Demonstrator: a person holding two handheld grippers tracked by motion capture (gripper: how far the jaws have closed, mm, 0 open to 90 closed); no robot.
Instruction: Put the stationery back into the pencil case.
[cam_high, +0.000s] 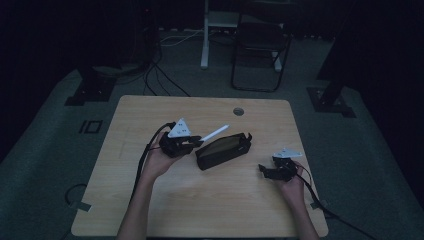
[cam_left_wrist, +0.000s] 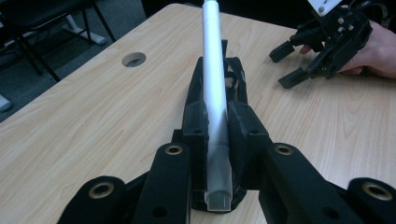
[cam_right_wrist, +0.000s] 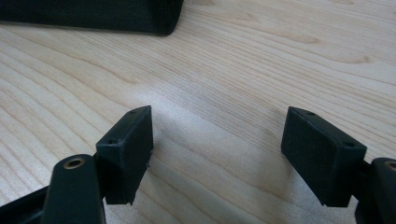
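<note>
A black zip pouch lies open at the middle of the wooden table. Just left of it, my left gripper is shut on a white tube-like stick, which points out over the pouch. In the left gripper view the stick runs straight up between the pads, above the pouch. My right gripper rests open to the right of the pouch, near the table's right edge. The right gripper view shows its jaws wide apart over bare wood, with a corner of the pouch at top left.
A round cable hole sits at the table's far edge. Beyond the table stand a dark chair and a white post, with cables on the floor. The right gripper and its hand show far off in the left gripper view.
</note>
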